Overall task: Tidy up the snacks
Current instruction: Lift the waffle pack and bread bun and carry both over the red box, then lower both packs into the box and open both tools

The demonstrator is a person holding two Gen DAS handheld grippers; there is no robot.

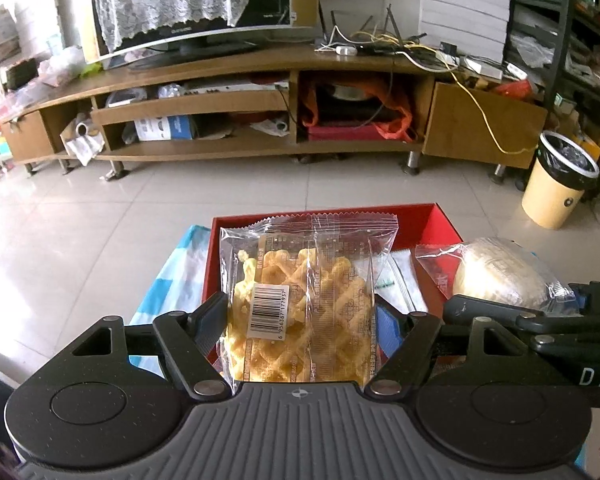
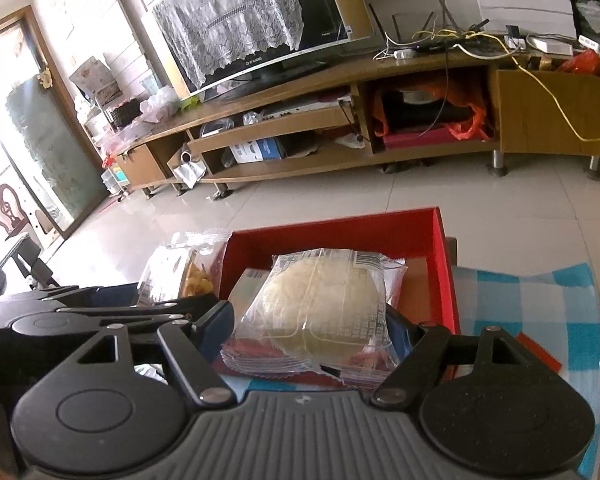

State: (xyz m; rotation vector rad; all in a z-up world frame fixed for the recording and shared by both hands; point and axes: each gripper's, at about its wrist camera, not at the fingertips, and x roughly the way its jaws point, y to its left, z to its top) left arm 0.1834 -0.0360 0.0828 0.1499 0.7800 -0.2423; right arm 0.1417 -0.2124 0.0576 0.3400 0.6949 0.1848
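My left gripper (image 1: pixel 300 316) is shut on a clear packet of yellow lattice waffle snack (image 1: pixel 300 300) with a barcode sticker, held above the left part of a red box (image 1: pixel 440 224). My right gripper (image 2: pixel 312 320) is shut on a clear packet holding a round pale cake (image 2: pixel 320 304), above the same red box (image 2: pixel 444 264). In the left wrist view the cake packet (image 1: pixel 500 272) and the right gripper's black arm show at the right. In the right wrist view the waffle packet (image 2: pixel 180 268) shows at the left. A small clear zip bag (image 1: pixel 400 280) lies inside the box.
The box rests on a blue-and-white checked cloth (image 2: pixel 532 304) on a glass table. Beyond are a tiled floor (image 1: pixel 140 208), a long wooden TV stand (image 1: pixel 260 100) with a lace-covered TV, and a yellow bin (image 1: pixel 556 184) at the right.
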